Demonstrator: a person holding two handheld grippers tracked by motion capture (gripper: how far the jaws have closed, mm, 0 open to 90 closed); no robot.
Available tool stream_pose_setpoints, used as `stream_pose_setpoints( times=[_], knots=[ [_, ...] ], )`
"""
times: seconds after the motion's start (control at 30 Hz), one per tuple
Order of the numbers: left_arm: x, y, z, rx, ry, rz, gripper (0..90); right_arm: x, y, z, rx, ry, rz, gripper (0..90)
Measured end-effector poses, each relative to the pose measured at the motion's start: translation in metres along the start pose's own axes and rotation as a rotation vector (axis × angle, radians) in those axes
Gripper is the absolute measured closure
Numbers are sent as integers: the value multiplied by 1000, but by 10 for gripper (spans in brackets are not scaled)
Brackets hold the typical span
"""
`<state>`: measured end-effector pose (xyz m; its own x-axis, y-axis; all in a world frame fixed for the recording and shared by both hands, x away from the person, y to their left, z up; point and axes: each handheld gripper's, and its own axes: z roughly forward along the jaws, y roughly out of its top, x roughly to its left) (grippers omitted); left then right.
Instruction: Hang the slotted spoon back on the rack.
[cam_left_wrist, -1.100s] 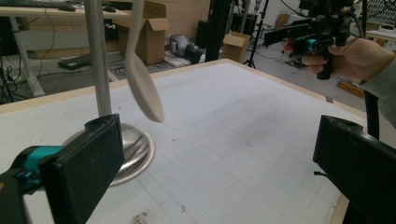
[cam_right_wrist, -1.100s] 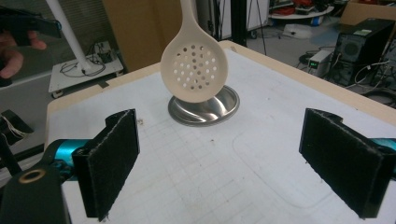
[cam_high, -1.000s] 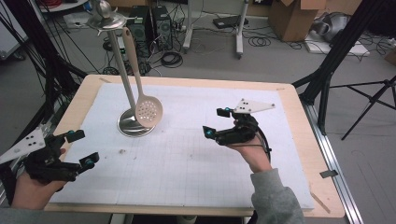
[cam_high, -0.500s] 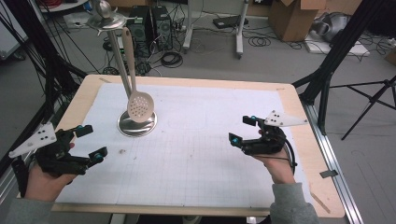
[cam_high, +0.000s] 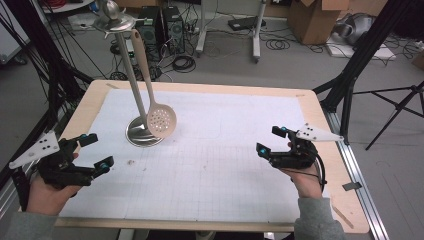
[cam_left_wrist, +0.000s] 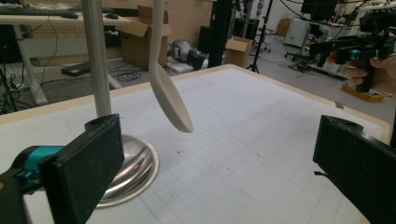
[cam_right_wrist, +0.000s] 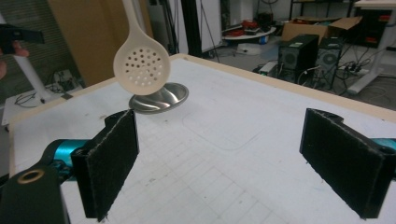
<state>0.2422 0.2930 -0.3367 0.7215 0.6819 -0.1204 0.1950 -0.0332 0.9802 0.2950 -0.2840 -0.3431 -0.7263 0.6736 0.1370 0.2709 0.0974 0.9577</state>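
Observation:
A cream slotted spoon (cam_high: 161, 121) hangs by its long handle from the top of a metal stand (cam_high: 127, 75). Its perforated bowl dangles just above the stand's round steel base (cam_high: 136, 136). My left gripper (cam_high: 99, 150) is held at the table's front left, open, with nothing between its jaws. In the left gripper view the spoon (cam_left_wrist: 173, 102) hangs edge-on ahead of the left gripper (cam_left_wrist: 219, 172). My right gripper (cam_high: 269, 140) sits at the right side, open and holding nothing. In the right gripper view, beyond the right gripper (cam_right_wrist: 219, 158), the spoon (cam_right_wrist: 141, 65) faces the camera.
A white gridded mat (cam_high: 220, 165) covers the wooden table (cam_high: 320, 120). Black frame struts (cam_high: 350, 75) rise at the table's right and left corners. Computers, cables and cartons lie on the floor beyond the far edge.
My right gripper has drawn back from the middle of the mat to the right side. The spoon has swung slightly on its hook. The left gripper has barely shifted.

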Motion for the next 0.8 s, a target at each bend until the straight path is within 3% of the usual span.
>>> stream_pose_setpoints(
  times=[0.4,0.8],
  knots=[
    [12,-12,-4,-7,84,-1,24,-20,-19,-22,-41,-99,36,105],
    [21,-21,-12,-24,159,5,24,-30,-35,-44,-83,-197,66,104]
  ],
)
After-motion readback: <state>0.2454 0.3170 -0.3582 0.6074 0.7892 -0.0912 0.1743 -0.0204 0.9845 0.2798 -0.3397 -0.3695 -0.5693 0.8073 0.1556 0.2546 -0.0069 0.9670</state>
